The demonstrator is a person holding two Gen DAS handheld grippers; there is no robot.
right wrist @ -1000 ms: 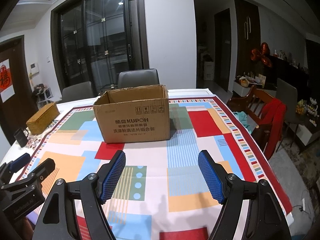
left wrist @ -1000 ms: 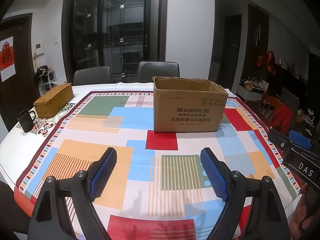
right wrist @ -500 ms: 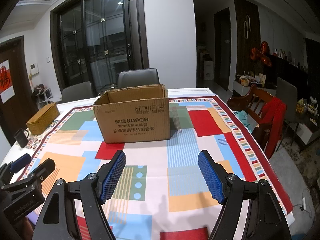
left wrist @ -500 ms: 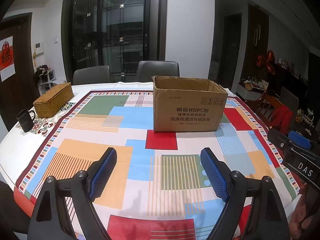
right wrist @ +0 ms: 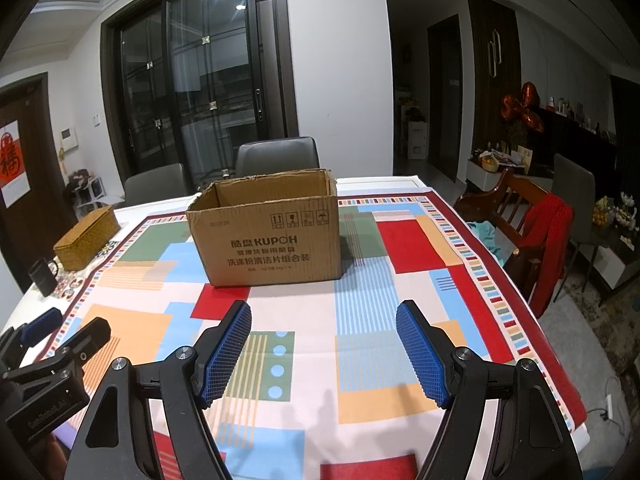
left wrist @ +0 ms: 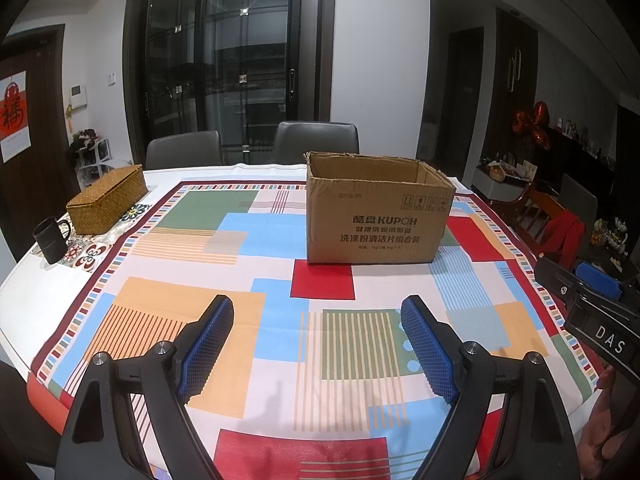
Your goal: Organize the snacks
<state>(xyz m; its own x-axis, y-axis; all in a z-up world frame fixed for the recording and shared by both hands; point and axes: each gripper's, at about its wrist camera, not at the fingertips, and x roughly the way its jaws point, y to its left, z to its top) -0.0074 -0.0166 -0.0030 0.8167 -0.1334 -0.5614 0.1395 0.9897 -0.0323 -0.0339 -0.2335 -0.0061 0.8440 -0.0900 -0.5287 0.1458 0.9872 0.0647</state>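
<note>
Mug (left wrist: 51, 240): black, at the far left edge of the table (left wrist: 24, 292), on a patterned mat, just in front of the basket.
Basket (left wrist: 107, 199): woven, lidded, lying left of the patchwork cloth (left wrist: 256, 264).
Left gripper (left wrist: 317, 350): I see its blue-padded fingers (left wrist: 208, 350) spread wide above the cloth – nothing between them.
Carton (left wrist: 378, 220): brown cardboard, open at the top, upright on the cloth toward the far side, right of centre in my left view; from here I cannot see inside it.
Right gripper (right wrist: 324, 354): fingers (right wrist: 422, 360) apart as well, holding nothing, low over the near part of the cloth – the carton stands ahead and a little to the left.
Chairs: two dark ones (right wrist: 276, 156) behind the table, a wooden one (right wrist: 516, 216) with a red garment at the right.
Snacks: I see none in either view.
</note>
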